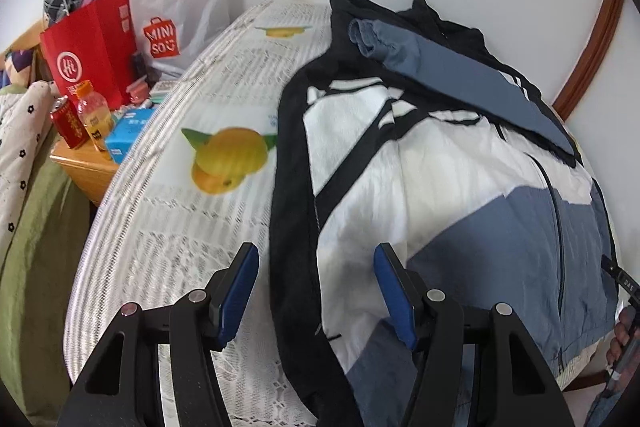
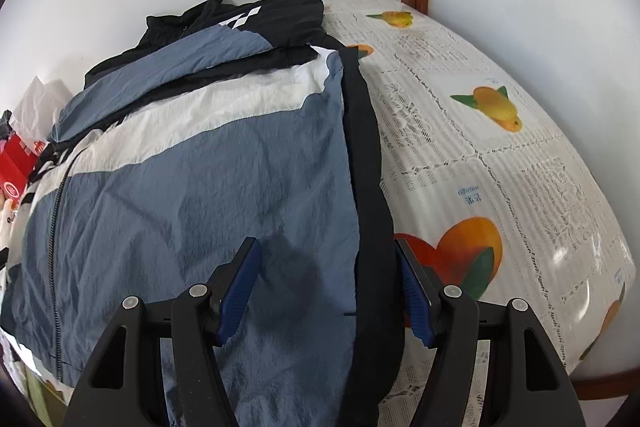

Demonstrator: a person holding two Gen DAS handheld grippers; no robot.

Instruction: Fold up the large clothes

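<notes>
A blue, white and black zip jacket [image 1: 460,195] lies flat on a table with a white lace cloth printed with oranges [image 1: 192,195]. One sleeve is folded across its chest near the collar. My left gripper [image 1: 316,287] is open, its jaws straddling the jacket's black left side edge near the hem. In the right wrist view the jacket [image 2: 200,187] fills the left and middle. My right gripper [image 2: 324,287] is open over the jacket's black right side edge near the hem. Neither gripper holds cloth.
A red paper bag [image 1: 90,47], a white Miniso bag [image 1: 176,11], a red can [image 1: 70,125], an orange drink bottle [image 1: 94,113] and a blue box [image 1: 126,135] stand on a wooden nightstand left of the table. A bed with green sheet [image 1: 36,227] lies further left. White walls stand behind.
</notes>
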